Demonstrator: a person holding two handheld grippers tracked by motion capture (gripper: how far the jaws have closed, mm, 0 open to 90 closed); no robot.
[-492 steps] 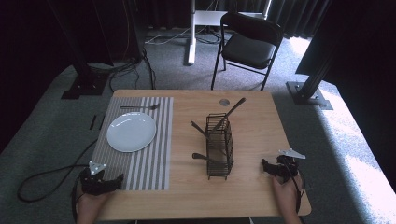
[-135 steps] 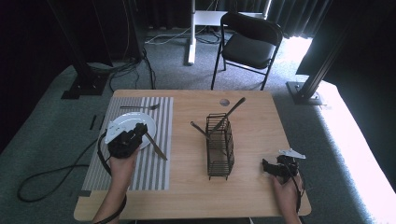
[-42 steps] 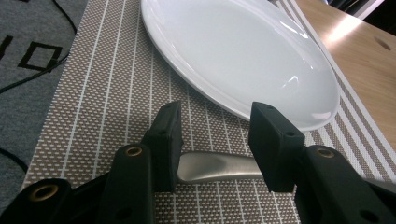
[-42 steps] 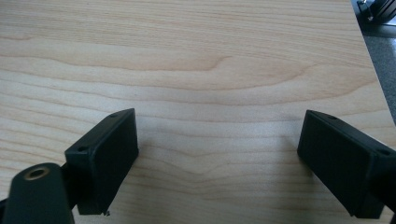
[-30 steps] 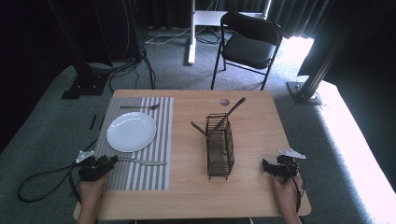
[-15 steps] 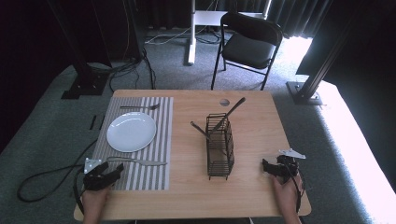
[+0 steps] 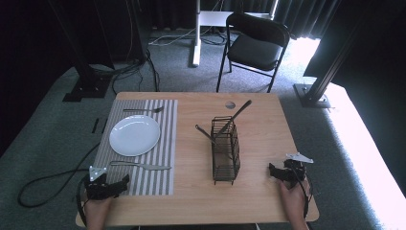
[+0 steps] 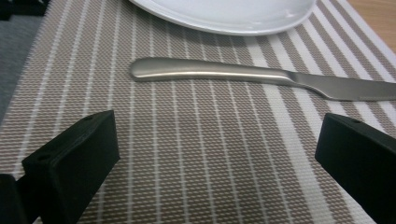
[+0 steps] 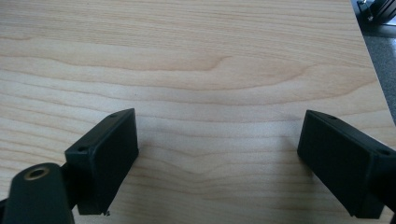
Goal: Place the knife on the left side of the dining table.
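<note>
high view: the left tool [image 7: 125, 180] rests at the near left corner of the wooden table [image 7: 258, 129], on the near edge of a striped placemat [image 7: 165, 120]. its jaws have just been opening and now stand spread wide, with nothing between them. a table knife [image 7: 140, 166] lies flat on the placemat just beyond the left tool, apart from it, handle to the left and blade to the right. a white plate [image 7: 134, 135] sits farther back on the placemat, with a fork [image 7: 142, 110] behind it. a black wire cutlery basket [image 7: 225, 148] stands near the table's middle with utensils leaning out. the right tool [image 7: 272, 171] rests near the near right edge, with bare wood between it and the basket.

left gripper view: both black jaws are spread wide over bare placemat. the knife [image 8: 261, 80] lies across ahead, clear of them, and the plate [image 8: 224, 14] rim is beyond it.

right gripper view: the jaws are released and wide apart, empty, over bare table [image 9: 196, 70]. the table's edge shows at upper right.
</note>
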